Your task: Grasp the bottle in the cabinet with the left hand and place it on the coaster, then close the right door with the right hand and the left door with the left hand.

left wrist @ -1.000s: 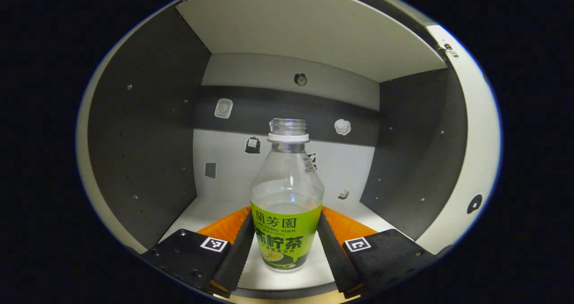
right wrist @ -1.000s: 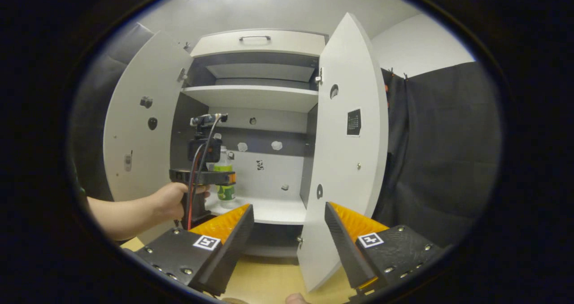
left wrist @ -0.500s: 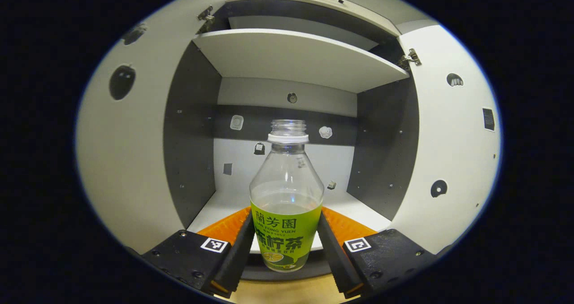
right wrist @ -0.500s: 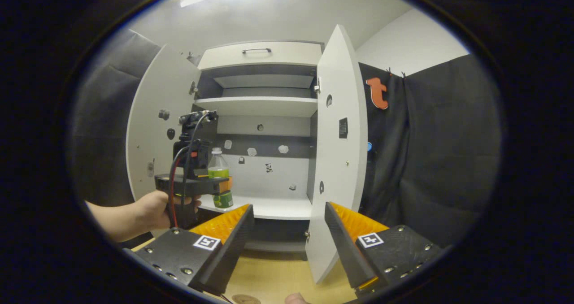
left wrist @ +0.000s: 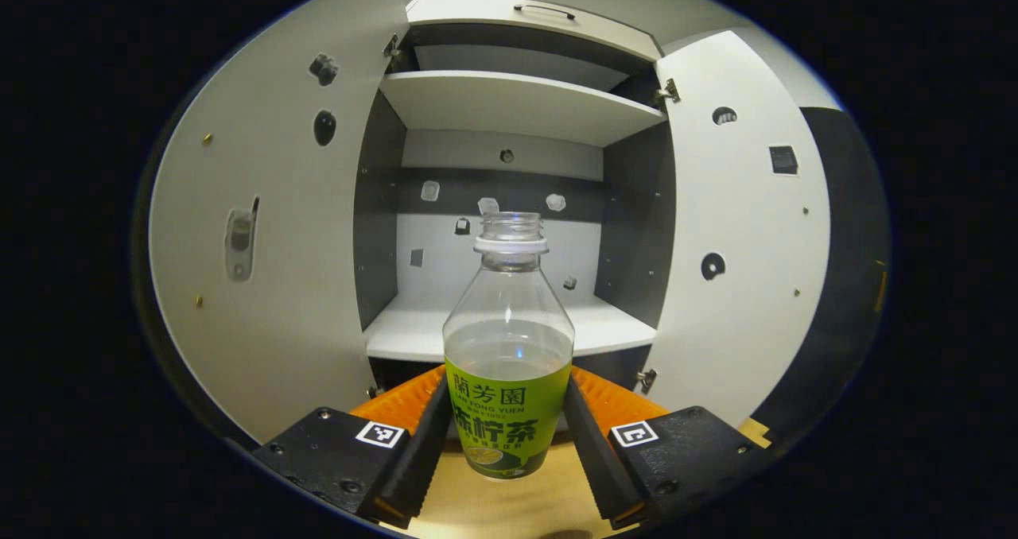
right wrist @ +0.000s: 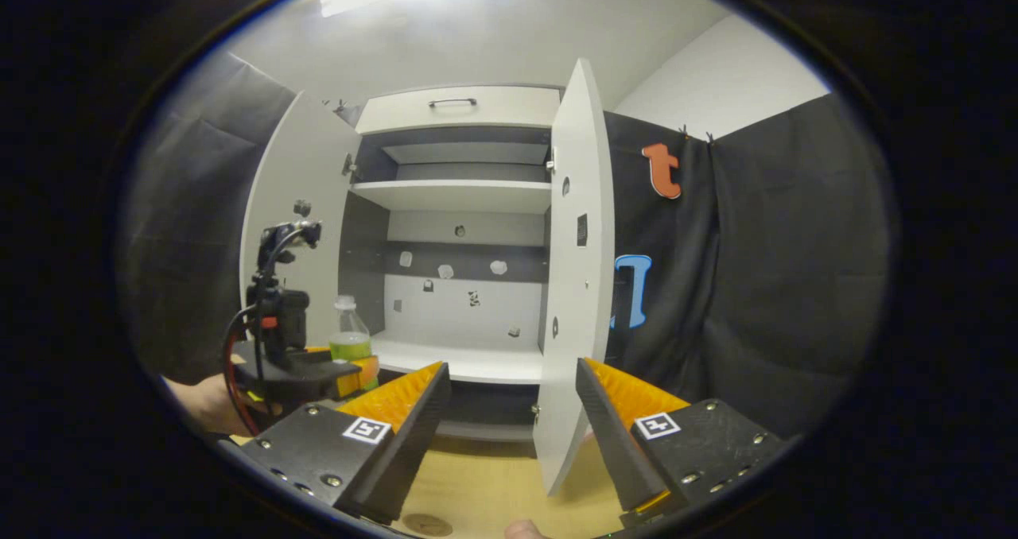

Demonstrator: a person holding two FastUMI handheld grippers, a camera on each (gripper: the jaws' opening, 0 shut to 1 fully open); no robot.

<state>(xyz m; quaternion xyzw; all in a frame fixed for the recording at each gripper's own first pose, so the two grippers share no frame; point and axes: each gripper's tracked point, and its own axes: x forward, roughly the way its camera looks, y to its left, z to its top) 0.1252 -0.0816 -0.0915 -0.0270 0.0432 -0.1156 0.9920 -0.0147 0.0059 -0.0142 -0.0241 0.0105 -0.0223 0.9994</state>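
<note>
Two fingers of our left gripper (left wrist: 507, 436) are clamping the bottle (left wrist: 508, 364) upright, clear of the cabinet (left wrist: 509, 102); we are keeping it level toward the coaster (right wrist: 426, 524). Our right gripper (right wrist: 513, 412) is hanging open near the cabinet's right door (right wrist: 576, 285).

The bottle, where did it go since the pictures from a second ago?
The left gripper pulled the bottle back out of the cabinet: it was over the shelf before, and now it hangs out in front, above the wooden table. The grip stayed shut on it. Both doors are still open, and the right gripper stays open and empty.
</note>
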